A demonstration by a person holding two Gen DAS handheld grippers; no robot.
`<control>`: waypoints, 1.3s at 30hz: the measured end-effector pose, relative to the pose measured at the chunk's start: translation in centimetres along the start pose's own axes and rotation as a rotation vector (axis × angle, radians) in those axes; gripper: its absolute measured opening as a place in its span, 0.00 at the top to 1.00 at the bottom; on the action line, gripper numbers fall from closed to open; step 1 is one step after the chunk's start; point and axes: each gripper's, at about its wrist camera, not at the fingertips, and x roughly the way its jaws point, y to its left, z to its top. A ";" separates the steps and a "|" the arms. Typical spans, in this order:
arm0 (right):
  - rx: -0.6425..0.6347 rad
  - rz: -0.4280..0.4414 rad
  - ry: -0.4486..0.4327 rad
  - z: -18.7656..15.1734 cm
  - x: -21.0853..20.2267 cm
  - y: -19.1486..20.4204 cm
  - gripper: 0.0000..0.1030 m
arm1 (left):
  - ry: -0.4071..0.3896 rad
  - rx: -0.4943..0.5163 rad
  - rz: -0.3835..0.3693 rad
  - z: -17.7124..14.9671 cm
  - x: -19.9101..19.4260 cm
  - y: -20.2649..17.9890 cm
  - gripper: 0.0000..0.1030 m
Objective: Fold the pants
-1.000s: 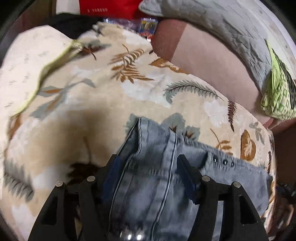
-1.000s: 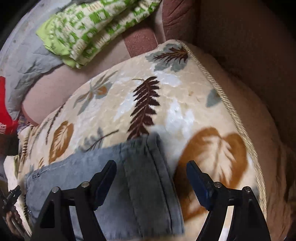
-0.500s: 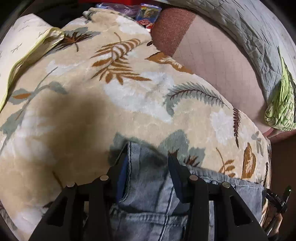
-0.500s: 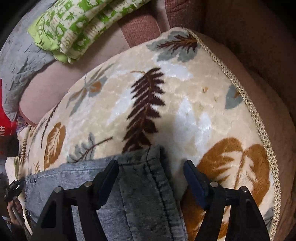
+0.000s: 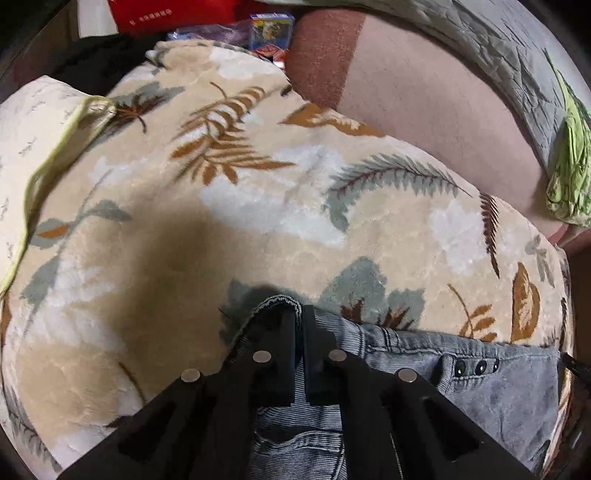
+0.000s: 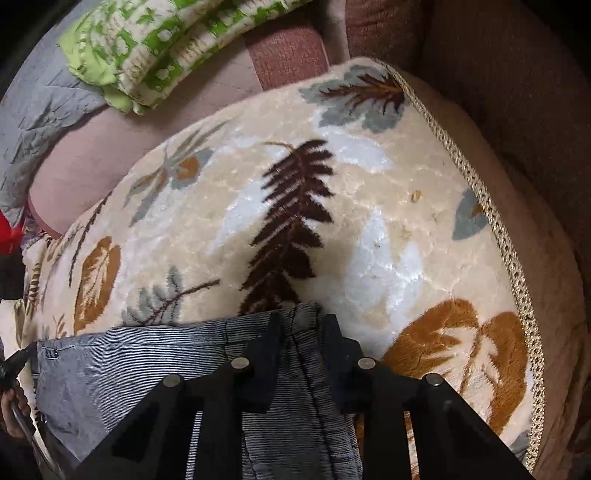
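Grey-blue denim pants (image 5: 498,398) lie flat on a cream leaf-print blanket (image 5: 258,206), waistband towards the far side. My left gripper (image 5: 299,314) is shut on the waistband's left corner, and a small fold of denim sticks up between its fingertips. In the right wrist view the pants (image 6: 129,362) reach to the right corner, which lies between the fingers of my right gripper (image 6: 301,321). Its jaws are closing, with a gap still showing and the denim hem in it. The blanket (image 6: 388,221) lies under both grippers.
A green patterned cloth (image 6: 166,55) and a grey quilt (image 5: 480,48) lie at the back on the pinkish sofa seat (image 5: 424,110). A brown sofa arm (image 6: 517,92) rises on the right. A cream pillow (image 5: 29,122) lies left, with a red box (image 5: 173,14) and packets behind.
Both grippers have slid towards the waistband's edge and sunk onto it. The left jaws have shut on the left corner. The right jaws have narrowed around the right corner.
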 end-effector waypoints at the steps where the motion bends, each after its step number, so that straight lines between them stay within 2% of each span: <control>1: 0.014 0.016 0.019 0.0 0.4 -0.2 0.53 | -0.012 -0.012 0.001 0.0 0.0 0.1 0.97; 3: 0.019 0.049 0.010 0.0 0.6 -0.1 0.49 | -0.009 -0.058 -0.028 0.1 0.4 0.7 0.96; 5: -0.016 0.023 0.008 0.0 0.8 0.6 0.54 | 0.004 -0.066 -0.028 0.0 0.9 1.0 0.93; 7: -0.034 -0.009 0.009 -0.1 0.9 1.1 0.78 | -0.004 -0.044 0.002 -0.1 0.9 0.7 0.96; 9: -0.030 -0.003 -0.004 0.0 0.4 1.4 0.88 | -0.016 -0.027 0.020 -0.2 0.5 0.4 0.98; 12: -0.041 -0.012 -0.049 -0.2 -1.1 2.3 0.88 | -0.066 -0.024 0.023 -0.2 -1.6 0.2 0.98; 16: -0.016 0.011 -0.134 -0.5 -4.8 2.5 0.89 | -0.130 -0.040 -0.016 -0.3 -5.8 0.7 0.98; 21: 0.007 0.058 -0.244 -1.6 -10.6 2.5 0.89 | -0.246 -0.049 -0.096 -2.5 -13.5 1.1 0.98; 24: 0.018 0.113 -0.321 -3.6 -15.0 1.7 0.89 | -0.308 -0.051 -0.158 -5.8 -18.5 2.3 0.98; 27: 0.020 0.159 -0.382 -7.3 -19.0 0.2 0.89 | -0.346 -0.041 -0.208 -11.0 -22.4 4.2 0.98; 29: 0.028 0.189 -0.409 -11.1 -21.1 -1.0 0.89 | -0.345 -0.035 -0.229 -15.2 -24.1 5.7 0.97; 32: 0.021 0.210 -0.404 -17.8 -22.2 -3.1 0.89 | -0.290 -0.026 -0.241 -21.0 -24.2 8.4 0.97; 33: 0.013 0.201 -0.384 -20.5 -21.7 -3.9 0.88 | -0.242 -0.002 -0.225 -22.7 -23.4 9.1 0.95; 35: -0.031 0.198 -0.279 -24.5 -19.5 -4.7 0.83 | -0.146 0.031 -0.157 -25.3 -21.5 10.4 0.93; 36: -0.047 0.202 -0.204 -26.2 -18.2 -5.1 0.74 | -0.107 0.027 -0.129 -26.0 -20.8 11.0 0.91; 37: -0.052 0.197 -0.114 -28.0 -16.7 -5.6 0.59 | -0.082 0.011 -0.093 -26.4 -20.5 11.6 0.90; 38: -0.049 0.170 -0.042 -29.8 -15.6 -6.2 0.50 | -0.079 -0.016 -0.070 -26.6 -20.5 12.3 0.86; 39: -0.041 0.156 -0.019 -30.8 -15.4 -6.7 0.38 | -0.091 -0.042 -0.071 -26.5 -20.9 12.7 0.78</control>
